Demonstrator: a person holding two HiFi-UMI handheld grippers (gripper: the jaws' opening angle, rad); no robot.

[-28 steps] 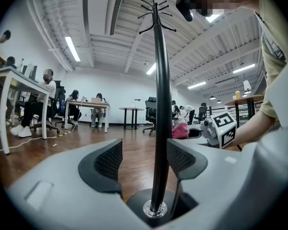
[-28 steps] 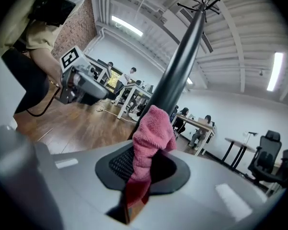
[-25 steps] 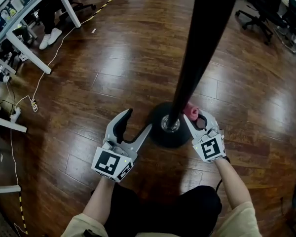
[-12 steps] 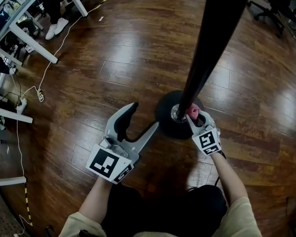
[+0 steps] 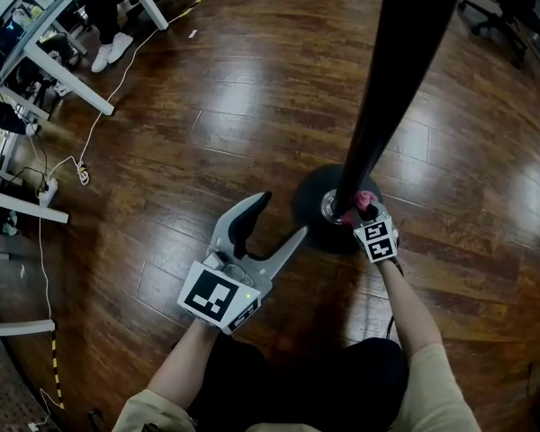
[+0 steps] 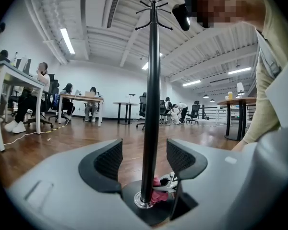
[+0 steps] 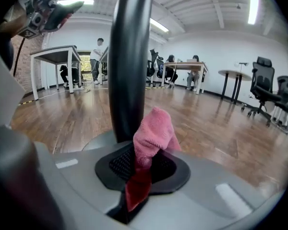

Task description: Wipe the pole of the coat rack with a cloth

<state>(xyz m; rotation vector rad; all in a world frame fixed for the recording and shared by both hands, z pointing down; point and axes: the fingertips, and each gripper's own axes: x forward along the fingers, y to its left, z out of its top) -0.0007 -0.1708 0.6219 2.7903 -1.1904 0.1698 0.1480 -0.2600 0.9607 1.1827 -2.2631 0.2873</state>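
Your left gripper (image 5: 279, 216) kept its fingers apart and empty near the base (image 5: 311, 203), while your right gripper (image 5: 366, 211), fingers clamped on the pink cloth (image 7: 152, 128), slid down the pole (image 5: 391, 79) to its foot, so that downward stroke looked finished.

The pole (image 5: 389, 106) is cut off by the head view's top edge; the cloth (image 5: 367, 196) is largely covered by the right claw (image 5: 366, 209).

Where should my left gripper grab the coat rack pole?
Probably low on the pole, above the base, the left gripper coming level from its side: the slim upright shaft lines up between its open jaws; the right gripper holds the pink cloth opposite.
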